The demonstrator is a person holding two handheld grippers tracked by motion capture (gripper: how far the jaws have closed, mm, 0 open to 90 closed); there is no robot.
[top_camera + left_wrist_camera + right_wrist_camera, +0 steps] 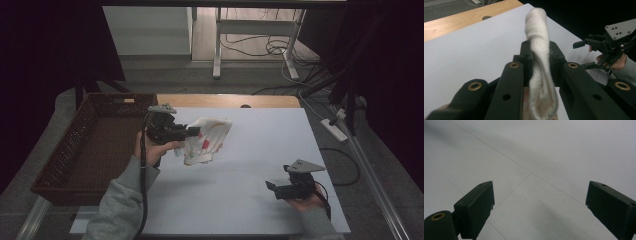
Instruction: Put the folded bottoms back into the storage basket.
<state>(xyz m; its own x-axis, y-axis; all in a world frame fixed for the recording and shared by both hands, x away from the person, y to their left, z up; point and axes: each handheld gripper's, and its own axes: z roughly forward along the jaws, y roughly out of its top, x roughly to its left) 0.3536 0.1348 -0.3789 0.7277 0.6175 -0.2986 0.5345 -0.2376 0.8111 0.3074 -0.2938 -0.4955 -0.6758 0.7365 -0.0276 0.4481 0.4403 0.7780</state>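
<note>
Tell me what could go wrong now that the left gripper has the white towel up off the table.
The left gripper pinches the white patterned terry towel by one narrow fold, so it might slip out in transit. Its loose end hangs low and may drag on the white table or snag the brown wicker basket rim. The right gripper rests open, too far away to catch it.

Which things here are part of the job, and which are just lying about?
In the job: cloth, clamped and lifted by the left gripper; likely the basket beside it.
Lying about: right gripper, open and idle over the white table; power strip and cables on the floor.
</note>
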